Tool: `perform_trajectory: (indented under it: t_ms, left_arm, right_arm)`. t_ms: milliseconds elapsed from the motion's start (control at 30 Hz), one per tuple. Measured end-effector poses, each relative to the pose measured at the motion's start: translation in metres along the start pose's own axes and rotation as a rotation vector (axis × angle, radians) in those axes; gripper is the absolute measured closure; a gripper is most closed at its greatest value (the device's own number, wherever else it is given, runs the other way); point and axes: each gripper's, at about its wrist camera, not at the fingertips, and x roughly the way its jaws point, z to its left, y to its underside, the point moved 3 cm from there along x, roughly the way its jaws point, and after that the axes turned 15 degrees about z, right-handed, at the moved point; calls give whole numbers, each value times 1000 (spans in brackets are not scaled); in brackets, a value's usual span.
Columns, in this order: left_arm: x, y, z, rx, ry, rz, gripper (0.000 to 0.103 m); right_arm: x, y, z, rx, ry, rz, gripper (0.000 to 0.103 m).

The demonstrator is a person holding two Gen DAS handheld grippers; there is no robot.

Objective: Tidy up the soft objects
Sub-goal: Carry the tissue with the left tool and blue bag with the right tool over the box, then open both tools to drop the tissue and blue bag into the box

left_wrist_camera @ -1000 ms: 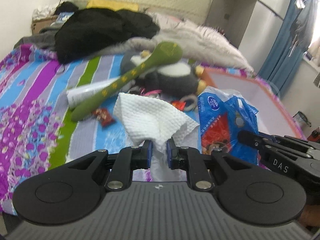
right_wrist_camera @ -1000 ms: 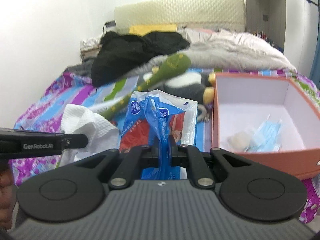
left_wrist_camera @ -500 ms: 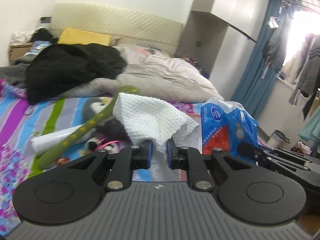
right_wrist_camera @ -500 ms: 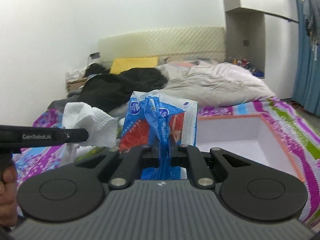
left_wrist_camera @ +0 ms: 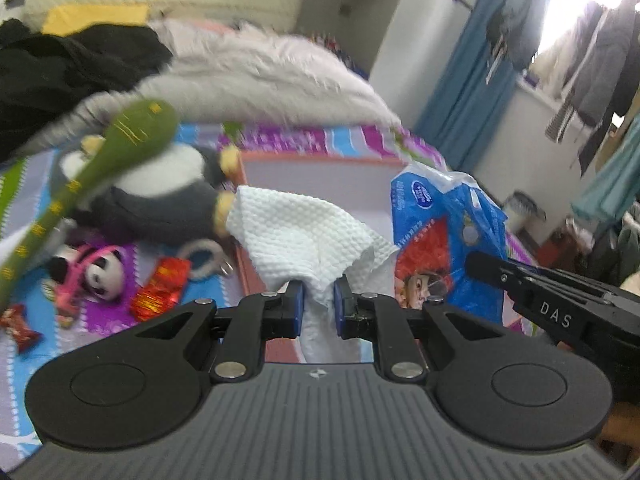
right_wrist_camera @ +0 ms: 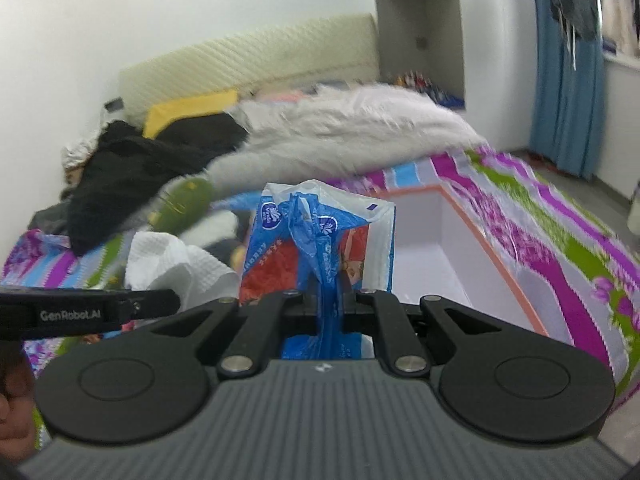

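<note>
Tongs — left (left_wrist_camera: pixel 318 300) pinching one tissue (left_wrist_camera: pixel 304 232), right (right_wrist_camera: pixel 330 304) pinching one blue packet (right_wrist_camera: pixel 320 236).

Matte black left gripper (left_wrist_camera: pixel 318 300) with blue pads (left_wrist_camera: pixel 296 306), silver pivot screws, round discs on a ribbed grey base; "GenRobot.AI" in white along its side. Same black build on right gripper (right_wrist_camera: pixel 330 304), "DAS" lettered on the flank. Bare skin of left hand (right_wrist_camera: pixel 14 420) at frame edge
</note>
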Motion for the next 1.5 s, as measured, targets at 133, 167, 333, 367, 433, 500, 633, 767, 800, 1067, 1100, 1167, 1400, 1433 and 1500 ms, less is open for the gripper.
perform_trajectory:
  t_ms: [133,167,333,367,433,500,633,767,800,1067,1100,1167,1400,1433,1500]
  left_arm:
    - [44,-11,-1,11,-2,84,85]
    - [55,-15,-1,11,-3,101,85]
    - [96,-34,3,25,-10,163,85]
    - [102,-35,2,31,-15,171,85]
    - [116,-35,2,32,-19,194,85]
    - [128,-34,3,25,-21,215,85]
    - [137,-31,1,49,-32,220,75]
    - [135,-32,-4,74,-28,207,53]
    - [134,-31,-5,75,-34,205,53]
    - [110,-27,0,47,-52,166,53]
    - [106,-26,2,44,-56,156,53]
    - [96,-24,5,29,-50,139,53]
    - [62,-14,14,0,-57,87,53]
    - [58,-13,16,-6,-55,83,53]
    - [50,-9,23,-21,-57,74,53]
  right_arm:
    - [26,0,-15,18,8,58,93]
    - [34,-1,-19,21,11,73,93]
    - [70,-4,-33,29,5,146,92]
    - [77,-3,-36,36,2,161,92]
    - [89,-1,-40,47,-1,183,92]
    - [100,2,-43,51,-1,209,92]
    - [114,9,-47,55,-12,249,91]
    - [120,13,-44,24,-13,261,83]
    - [121,15,-43,15,-15,264,81]
    - [129,20,-30,-99,49,280,66]
    - [127,22,-29,-104,53,276,66]
    - [124,23,-27,-115,71,265,65]
    - [122,36,-13,-194,157,252,53]
    - [122,36,-12,-189,157,250,53]
    - [121,37,-12,-196,170,235,53]
